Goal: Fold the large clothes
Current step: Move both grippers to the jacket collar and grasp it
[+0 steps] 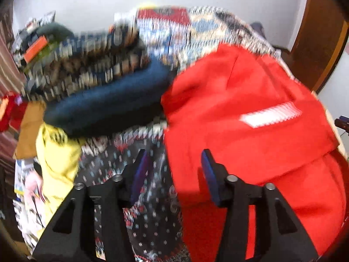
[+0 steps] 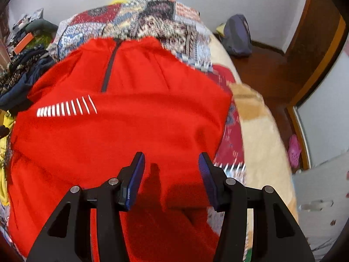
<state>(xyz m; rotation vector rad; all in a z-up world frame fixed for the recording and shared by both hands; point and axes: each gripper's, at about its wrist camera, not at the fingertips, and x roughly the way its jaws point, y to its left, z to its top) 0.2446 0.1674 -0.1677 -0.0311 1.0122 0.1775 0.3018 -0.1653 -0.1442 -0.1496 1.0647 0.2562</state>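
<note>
A large red zip-neck top (image 2: 135,118) with white stripes on the chest lies spread on the patterned bedspread (image 2: 152,17); it also shows in the left wrist view (image 1: 250,109), at the right. My left gripper (image 1: 174,159) is open and empty, hovering over the top's left edge and the dark patterned cloth (image 1: 152,218) beside it. My right gripper (image 2: 171,161) is open and empty, just above the top's lower right part. Both views are motion-blurred.
A dark blue garment (image 1: 109,109), a yellow garment (image 1: 59,152) and a knitted patterned one (image 1: 87,65) lie piled left of the top. The bed's cream edge (image 2: 266,152) drops to a wooden floor with a grey backpack (image 2: 237,35) and a door (image 2: 316,43).
</note>
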